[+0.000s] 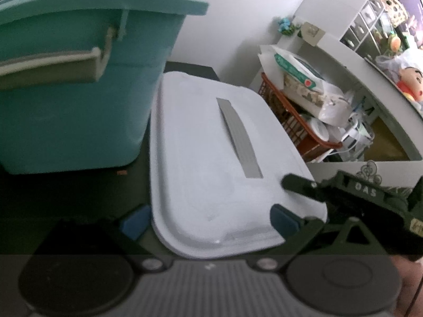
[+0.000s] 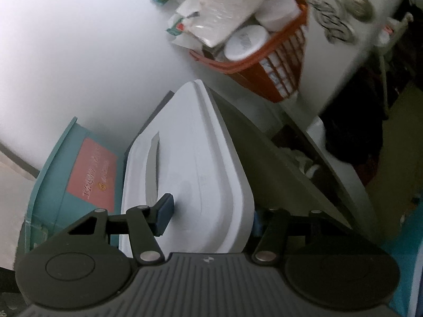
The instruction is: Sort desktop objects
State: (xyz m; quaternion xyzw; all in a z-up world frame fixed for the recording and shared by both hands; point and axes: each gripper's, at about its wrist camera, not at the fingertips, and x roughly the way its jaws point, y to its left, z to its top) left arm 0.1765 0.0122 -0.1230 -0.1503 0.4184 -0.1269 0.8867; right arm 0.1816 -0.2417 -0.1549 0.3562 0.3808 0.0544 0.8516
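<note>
So the main thing here is a white plastic lid [image 1: 211, 163] with a grey strip handle [image 1: 239, 138] running down its middle. It fills the centre of the left wrist view, lying flat on a dark surface [image 1: 79, 198], right next to a teal plastic bin [image 1: 79, 92] that takes up the upper left.

The left gripper [image 1: 211, 220] has the near end of the lid sitting between its two blue pads. The right pad [image 1: 284, 219] looks to be on the lid's edge, and the left pad [image 1: 134, 222] is right at the rim on the other side, but it's dark down there and I honestly can't tell whether it's actually squeezing or just straddling.

In the right wrist view the right gripper [image 2: 208, 218] straddles the lid's [image 2: 190, 163] long side. Its left pad [image 2: 164, 215] rests on the top face near the grey strip; the other pad is tucked behind the lid's side wall at lower right, mostly hidden. Whether it's clamped, can't say.

The teal bin [image 2: 53, 179] sits at left in that view, with a pink label [image 2: 92, 177] on it.

Further out there's an orange basket [image 1: 298, 126] stuffed with packets and white tubs, at right centre of the left view and top right of the right one [image 2: 277, 66]. Behind it are a white shelf unit [image 1: 351, 21] and a plush doll [image 1: 411, 82] at the far right edge.
</note>
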